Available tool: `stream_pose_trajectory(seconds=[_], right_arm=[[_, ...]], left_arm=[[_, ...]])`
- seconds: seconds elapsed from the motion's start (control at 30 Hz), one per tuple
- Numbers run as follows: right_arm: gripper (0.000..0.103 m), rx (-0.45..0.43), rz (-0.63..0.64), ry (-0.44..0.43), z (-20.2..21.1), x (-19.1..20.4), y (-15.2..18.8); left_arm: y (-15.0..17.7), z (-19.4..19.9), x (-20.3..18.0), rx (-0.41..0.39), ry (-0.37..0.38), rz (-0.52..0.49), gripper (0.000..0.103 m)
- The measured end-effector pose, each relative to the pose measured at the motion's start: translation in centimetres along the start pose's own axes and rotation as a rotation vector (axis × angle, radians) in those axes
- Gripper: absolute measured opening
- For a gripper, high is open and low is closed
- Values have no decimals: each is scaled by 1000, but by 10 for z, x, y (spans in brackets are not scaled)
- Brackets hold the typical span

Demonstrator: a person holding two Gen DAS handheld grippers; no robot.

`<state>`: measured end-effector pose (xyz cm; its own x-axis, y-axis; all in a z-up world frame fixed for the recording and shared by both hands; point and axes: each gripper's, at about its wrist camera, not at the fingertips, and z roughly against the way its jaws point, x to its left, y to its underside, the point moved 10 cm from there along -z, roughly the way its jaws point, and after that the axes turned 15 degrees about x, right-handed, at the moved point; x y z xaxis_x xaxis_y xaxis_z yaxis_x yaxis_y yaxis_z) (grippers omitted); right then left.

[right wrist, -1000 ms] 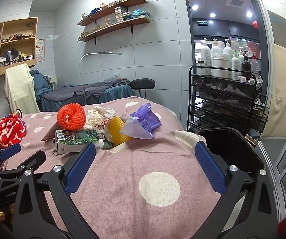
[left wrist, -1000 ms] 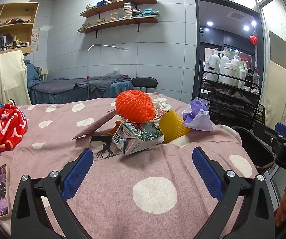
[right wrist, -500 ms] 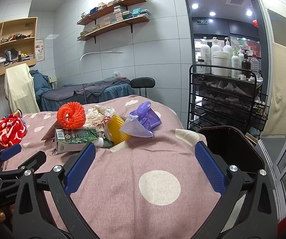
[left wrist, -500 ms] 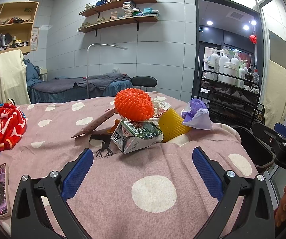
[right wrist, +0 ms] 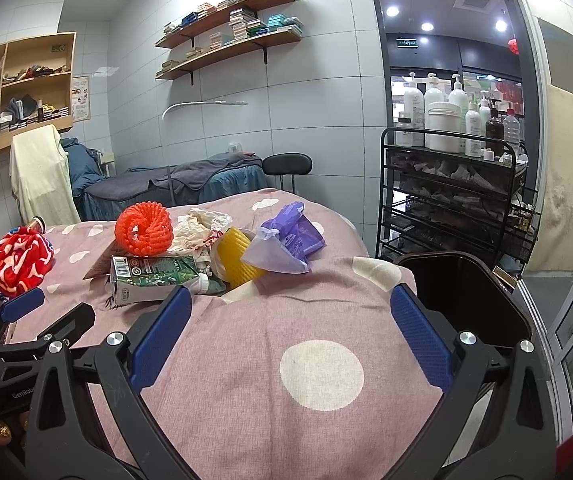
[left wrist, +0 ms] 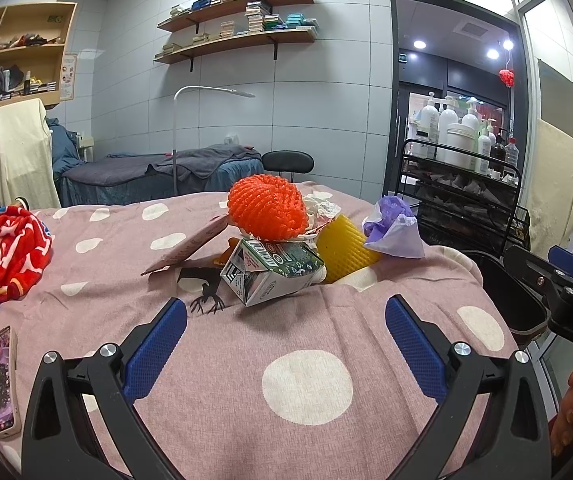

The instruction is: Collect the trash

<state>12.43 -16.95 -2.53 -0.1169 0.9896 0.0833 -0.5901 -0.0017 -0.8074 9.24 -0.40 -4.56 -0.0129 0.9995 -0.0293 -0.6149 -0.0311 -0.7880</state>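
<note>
Nothing much has moved: both claws, left gripper (left wrist: pixel 286 334) and right gripper (right wrist: pixel 285 326), hang wide open, empty, over the bed (left wrist: pixel 306 376); trash pile (left wrist: pixel 274 248) sits mid-bed.

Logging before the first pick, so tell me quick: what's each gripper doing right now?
Left gripper: open, holding nothing, above the bedspread.
Right gripper: open, holding nothing.

Trash heap on the spotted bedspread (left wrist: pixel 306 376): tipped carton (left wrist: pixel 270 270); orange mesh ball (left wrist: pixel 266 212) atop.
</note>
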Motion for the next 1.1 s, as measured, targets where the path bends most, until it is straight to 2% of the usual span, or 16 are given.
stream_pose_trajectory(seconds=[0.8,1.0,1.1], right_arm=[[98,16,3,-2,-3,1,1],[99,40,17,-9,-10,4,0],[98,84,43,-29,-20,11,1]], left_arm=[[3,-3,2,17,3,2,98],[5,-11,6,56,34,29,98],[8,-17,8,83,35,26,98]])
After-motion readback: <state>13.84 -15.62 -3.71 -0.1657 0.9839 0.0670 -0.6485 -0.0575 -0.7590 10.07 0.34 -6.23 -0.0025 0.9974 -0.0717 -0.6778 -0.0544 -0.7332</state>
